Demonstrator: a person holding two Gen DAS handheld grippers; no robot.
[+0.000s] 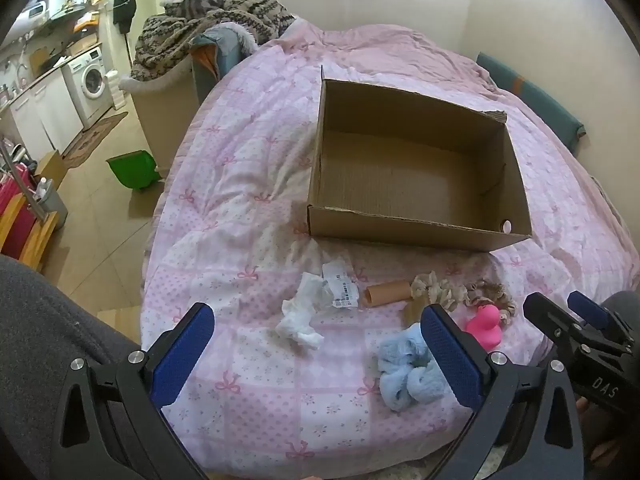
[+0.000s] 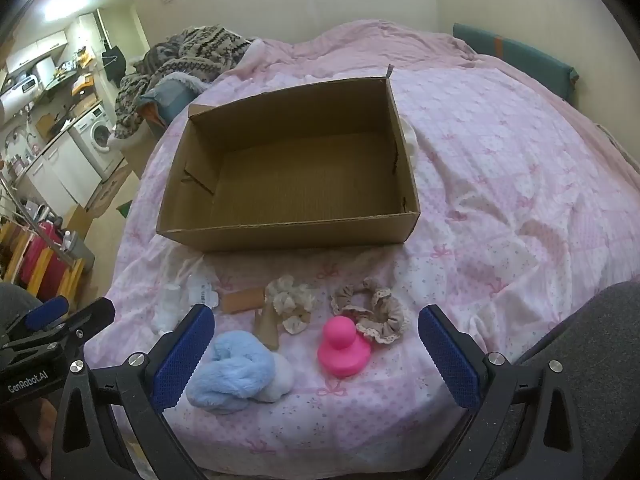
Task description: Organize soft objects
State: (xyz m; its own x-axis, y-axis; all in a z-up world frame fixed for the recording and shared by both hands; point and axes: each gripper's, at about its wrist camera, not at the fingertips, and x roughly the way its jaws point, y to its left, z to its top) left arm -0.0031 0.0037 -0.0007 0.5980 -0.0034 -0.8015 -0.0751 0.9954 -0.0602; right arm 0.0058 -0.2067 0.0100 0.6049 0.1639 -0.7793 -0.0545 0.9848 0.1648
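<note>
nothing is packed yet: the cardboard box [image 2: 288, 168] sits empty on the pink quilt [image 2: 500, 168].

both the left gripper [image 1: 316, 354] and the right gripper [image 2: 316, 354] are held spread wide and tilted down over the quilt, with nothing pinched. the soft things are laid out in a loose row in front of the box: a blue fluffy scrunchie [image 2: 236, 374], a cream scrunchie [image 2: 290, 304], a beige scrunchie [image 2: 376, 314], a pink duck [image 2: 342, 346], a crumpled tissue [image 1: 302, 314] and cardboard tubes [image 1: 388, 292]. the first pick is judged to be next; a gripper would need to be lowered around one item, probably the blue scrunchie, and closed gently.
</note>
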